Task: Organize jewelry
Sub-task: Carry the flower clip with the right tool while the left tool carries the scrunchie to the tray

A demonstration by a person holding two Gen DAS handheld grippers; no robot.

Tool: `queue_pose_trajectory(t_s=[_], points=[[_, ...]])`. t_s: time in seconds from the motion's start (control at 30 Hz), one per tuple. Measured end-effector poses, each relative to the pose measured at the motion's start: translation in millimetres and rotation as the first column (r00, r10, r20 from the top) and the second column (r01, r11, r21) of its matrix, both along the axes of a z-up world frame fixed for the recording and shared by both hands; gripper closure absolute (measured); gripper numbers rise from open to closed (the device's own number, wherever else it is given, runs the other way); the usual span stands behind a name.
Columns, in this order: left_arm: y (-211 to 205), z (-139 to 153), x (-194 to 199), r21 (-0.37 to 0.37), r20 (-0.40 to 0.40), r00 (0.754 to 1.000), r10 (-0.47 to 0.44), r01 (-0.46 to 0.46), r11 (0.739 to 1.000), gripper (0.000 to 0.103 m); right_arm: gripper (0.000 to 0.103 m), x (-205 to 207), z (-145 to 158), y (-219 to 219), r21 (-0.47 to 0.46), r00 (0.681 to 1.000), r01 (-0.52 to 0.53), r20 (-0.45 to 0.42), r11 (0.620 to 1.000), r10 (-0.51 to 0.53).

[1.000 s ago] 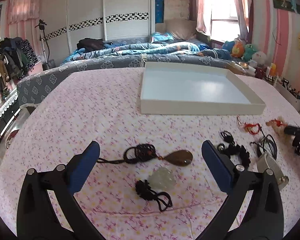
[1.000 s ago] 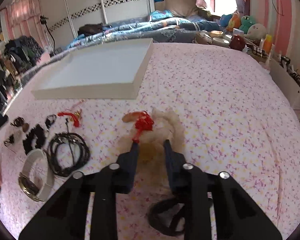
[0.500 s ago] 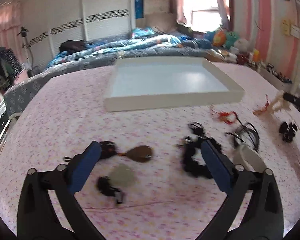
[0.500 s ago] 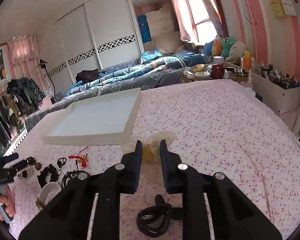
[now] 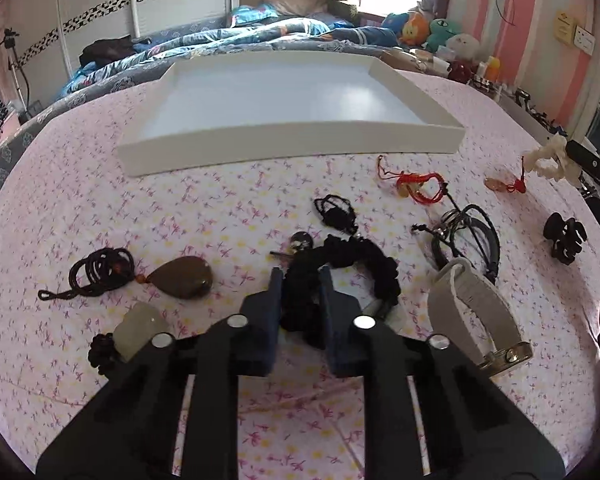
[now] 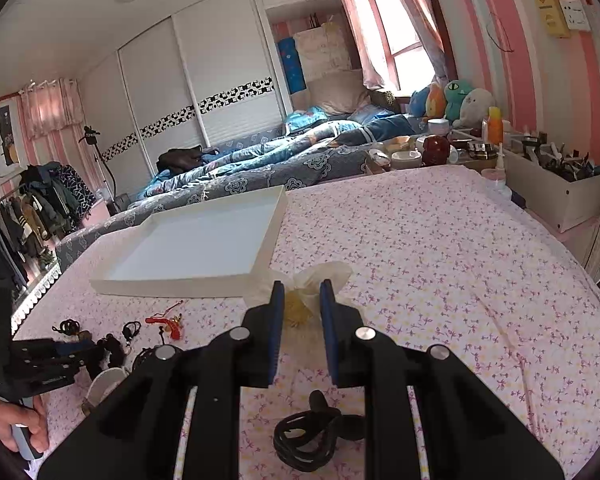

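In the left wrist view my left gripper (image 5: pixel 300 280) is shut on a black braided bracelet (image 5: pixel 364 256) that lies on the pink flowered cloth; the braid is pinched between the blue pads. The white tray (image 5: pixel 292 148) stands beyond it. My right gripper (image 6: pixel 302 300) is shut on a pale cream ornament (image 6: pixel 320 274) with a yellowish bead, held above the cloth near the white tray's (image 6: pixel 172 286) right corner. The same ornament (image 5: pixel 548 158) shows at the right of the left wrist view, with a red knot and an amber bead hanging from it.
Around the bracelet lie a brown teardrop pendant (image 5: pixel 182 280), a pale stone pendant (image 5: pixel 138 330), a red cord charm (image 5: pixel 418 184), black cord loops (image 5: pixel 468 232), a white strap (image 5: pixel 476 308) and a black hair claw (image 5: pixel 564 236). A bed and cluttered shelves border the table.
My left gripper moved right, from the brown pendant to the black braided bracelet, and shut on it. My right gripper rose and tilted up with the pale ornament still in it.
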State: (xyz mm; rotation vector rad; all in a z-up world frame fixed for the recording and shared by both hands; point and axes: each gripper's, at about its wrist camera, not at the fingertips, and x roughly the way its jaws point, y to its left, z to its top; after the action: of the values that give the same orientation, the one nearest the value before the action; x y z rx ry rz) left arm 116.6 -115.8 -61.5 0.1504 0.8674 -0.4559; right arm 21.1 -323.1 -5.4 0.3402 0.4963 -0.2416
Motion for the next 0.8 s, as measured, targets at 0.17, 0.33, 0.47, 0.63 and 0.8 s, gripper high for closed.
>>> queue_pose_trajectory(t_s=[0.17, 0.33, 0.47, 0.63, 0.8], points=[[4.3, 11.5, -5.0, -0.043, 0.055, 0.998, 0.010, -0.007, 0.999, 0.094, 0.085, -4.0, 1.5, -3.3, 0.003, 1.000, 0.006, 0.017, 1.000, -0.006], [11.6, 44.0, -7.6, -0.065, 0.136, 0.990, 0.022, -0.014, 0.998, 0.095, 0.085, -8.0, 7.0, -9.2, 0.007, 0.999, 0.023, 0.038, 1.000, -0.023], [20.8, 72.5, -2.7, -0.091, 0.189, 0.981, 0.040, -0.023, 0.996, 0.095, 0.085, -10.0, 19.9, -8.3, -0.015, 0.998, 0.031, 0.059, 0.999, -0.030], [33.9, 112.2, 12.7, -0.117, 0.265, 0.961, 0.077, -0.047, 0.992, 0.095, 0.085, -3.2, 49.5, -0.5, -0.055, 0.997, 0.002, 0.072, 0.998, 0.002], [38.2, 143.8, 36.3, -0.140, 0.332, 0.935, 0.124, -0.081, 0.987, 0.095, 0.085, 22.5, 85.3, 19.7, -0.129, 0.993, -0.059, 0.094, 0.990, 0.071]])
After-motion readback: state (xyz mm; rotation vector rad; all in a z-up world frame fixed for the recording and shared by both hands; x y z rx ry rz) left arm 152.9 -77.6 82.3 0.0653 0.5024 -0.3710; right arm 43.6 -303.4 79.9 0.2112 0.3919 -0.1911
